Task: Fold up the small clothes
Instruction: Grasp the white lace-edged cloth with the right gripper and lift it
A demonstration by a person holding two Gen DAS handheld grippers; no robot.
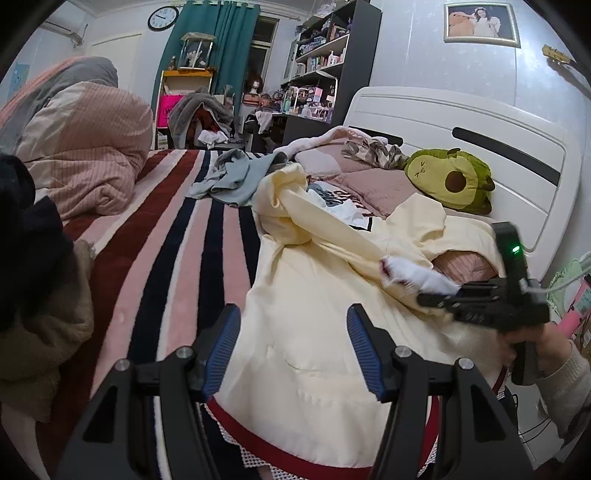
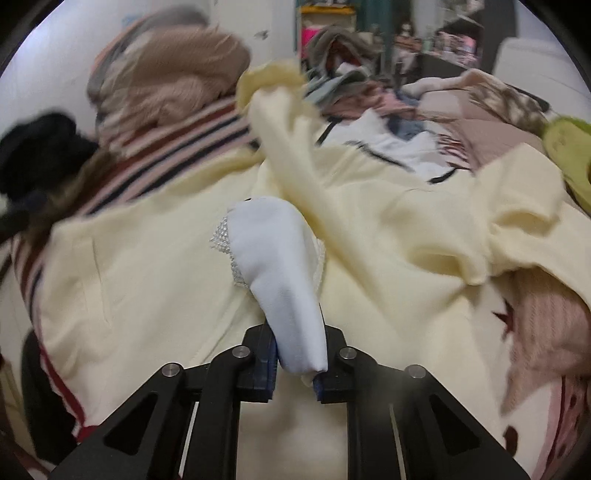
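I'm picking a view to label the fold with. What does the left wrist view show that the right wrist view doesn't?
Only the left wrist view: the left tool, open over the cream garment, the wall clock, and a hand holding the right tool.

Only the right wrist view: the right tool seen close, shut on the white cuff.

Both: the cream garment, white cuff, striped blanket and avocado plush.

I'm in a bedroom: bed [image 1: 166,236] with white headboard [image 1: 461,147], avocado plush [image 1: 452,179], crowded shelves [image 1: 325,55], wall clock [image 1: 163,17].
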